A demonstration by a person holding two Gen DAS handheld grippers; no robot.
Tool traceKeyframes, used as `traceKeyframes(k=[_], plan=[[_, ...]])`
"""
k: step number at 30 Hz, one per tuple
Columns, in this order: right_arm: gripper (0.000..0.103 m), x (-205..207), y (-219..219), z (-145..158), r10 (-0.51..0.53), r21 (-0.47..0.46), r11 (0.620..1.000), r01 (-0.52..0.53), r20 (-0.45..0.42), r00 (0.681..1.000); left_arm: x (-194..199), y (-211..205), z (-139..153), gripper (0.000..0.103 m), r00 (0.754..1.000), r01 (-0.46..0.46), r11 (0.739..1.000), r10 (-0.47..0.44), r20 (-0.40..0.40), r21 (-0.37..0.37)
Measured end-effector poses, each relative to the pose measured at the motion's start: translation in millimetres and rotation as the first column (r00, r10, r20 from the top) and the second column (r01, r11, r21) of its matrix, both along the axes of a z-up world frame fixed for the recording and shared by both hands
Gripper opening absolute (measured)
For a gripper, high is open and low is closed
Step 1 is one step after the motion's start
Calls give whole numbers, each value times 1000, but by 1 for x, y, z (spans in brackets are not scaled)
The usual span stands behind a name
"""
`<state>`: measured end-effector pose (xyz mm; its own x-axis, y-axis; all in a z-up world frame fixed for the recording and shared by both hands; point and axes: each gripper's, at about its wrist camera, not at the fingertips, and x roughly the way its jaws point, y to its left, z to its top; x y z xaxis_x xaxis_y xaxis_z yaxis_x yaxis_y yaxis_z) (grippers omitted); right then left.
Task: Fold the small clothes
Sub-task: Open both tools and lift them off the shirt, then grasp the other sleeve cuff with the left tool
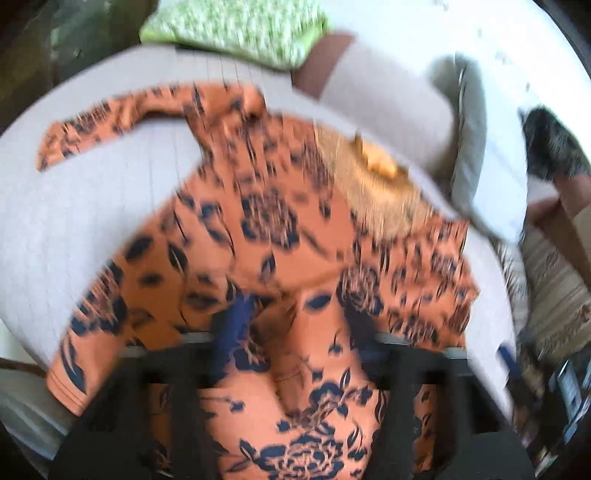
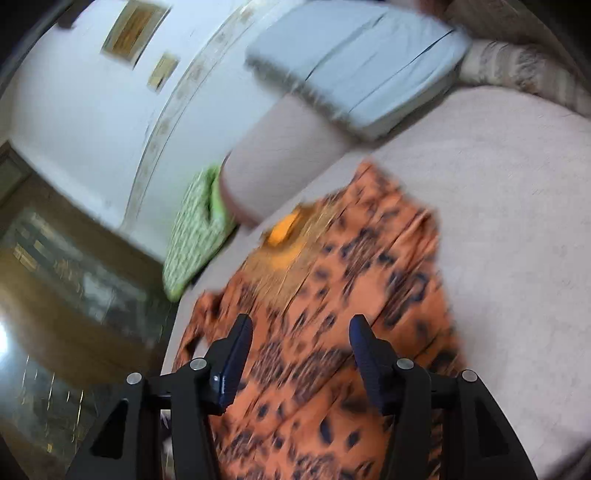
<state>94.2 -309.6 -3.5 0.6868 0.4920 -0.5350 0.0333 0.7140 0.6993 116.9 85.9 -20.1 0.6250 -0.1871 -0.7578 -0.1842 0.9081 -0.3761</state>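
An orange garment (image 1: 266, 221) with a dark blue flower print lies spread on a pale sofa seat (image 1: 74, 206), one sleeve stretched to the upper left. It has a golden yellow patch (image 1: 373, 162) at the neck. My left gripper (image 1: 295, 321) stands open low over the near part, and a raised fold of the cloth bulges between its fingers. In the right wrist view the same garment (image 2: 369, 266) lies under my right gripper (image 2: 300, 332), whose blue-padded fingers are wide apart with nothing gripped. Both views are blurred.
A green patterned cushion (image 1: 236, 29) (image 2: 195, 236) leans at the sofa's end. A pale grey pillow (image 1: 476, 147) (image 2: 362, 66) rests against the backrest. Bare seat (image 2: 498, 221) shows beside the garment. A dark fluffy thing (image 1: 554, 144) lies at the right. Shiny floor (image 2: 55, 295) lies beyond the sofa's edge.
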Motion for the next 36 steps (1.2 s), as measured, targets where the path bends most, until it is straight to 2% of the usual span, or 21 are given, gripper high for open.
traceKeyframes(k=[3,6,9,12,15,17,18,19,21,23,25,27,28,30,31,32,33,34,35,36], plan=[[52,-14,31,6,69,-5,998,-69,5,998,-1,26,2,75,999,-25,995,28,30,-97],[53,-18,76,8,139,-11,990,-139,-7,990,9,66,-10,75,995,-104,972,100,-32,-212],[52,-13,115,3,200,-26,979,-201,-44,979,7,111,-15,75,976,-218,929,205,-76,-297],[52,-8,152,-6,265,-42,962,-269,-85,961,12,165,-14,75,940,-340,880,311,-138,-333],[52,1,183,-10,319,-56,944,-326,-104,942,27,213,0,75,918,-396,849,370,-142,-350],[52,7,197,-12,342,-66,935,-349,-104,934,42,242,8,75,902,-431,857,399,-165,-283],[52,9,203,-14,351,-66,931,-358,-103,931,57,259,12,75,887,-453,871,419,-195,-190],[52,10,209,-18,364,-67,926,-372,-107,925,62,271,11,75,875,-470,871,438,-206,-143],[52,13,218,-27,375,-62,921,-385,-123,919,76,300,3,75,842,-529,841,502,-200,-116],[52,14,224,-35,387,-64,915,-399,-142,911,90,318,-10,75,826,-548,831,520,-216,-95],[52,13,226,-38,396,-87,907,-411,-152,906,109,325,-25,75,811,-538,843,524,-262,18],[52,10,222,-37,390,-116,906,-407,-144,910,117,324,-37,74,793,-525,840,542,-278,138],[52,9,219,-38,385,-119,908,-402,-138,912,120,325,-46,70,785,-518,844,534,-315,139],[52,9,211,-39,375,-114,914,-389,-128,918,124,326,-61,63,806,-494,869,469,-362,28],[52,11,208,-41,372,-104,917,-385,-126,920,126,324,-64,55,804,-486,873,465,-372,40],[52,11,205,-41,373,-94,918,-385,-126,919,128,323,-62,25,797,-482,870,484,-361,104],[52,12,203,-43,373,-85,919,-384,-126,919,128,324,-60,14,797,-479,868,494,-349,134],[52,13,201,-44,373,-83,920,-384,-126,919,126,326,-59,10,806,-485,870,483,-343,85],[52,12,200,-43,372,-85,919,-384,-126,920,119,331,-54,7,820,-504,863,471,-325,-23],[52,11,198,-42,372,-86,920,-383,-122,920,109,334,-47,7,830,-518,850,472,-296,-96]])
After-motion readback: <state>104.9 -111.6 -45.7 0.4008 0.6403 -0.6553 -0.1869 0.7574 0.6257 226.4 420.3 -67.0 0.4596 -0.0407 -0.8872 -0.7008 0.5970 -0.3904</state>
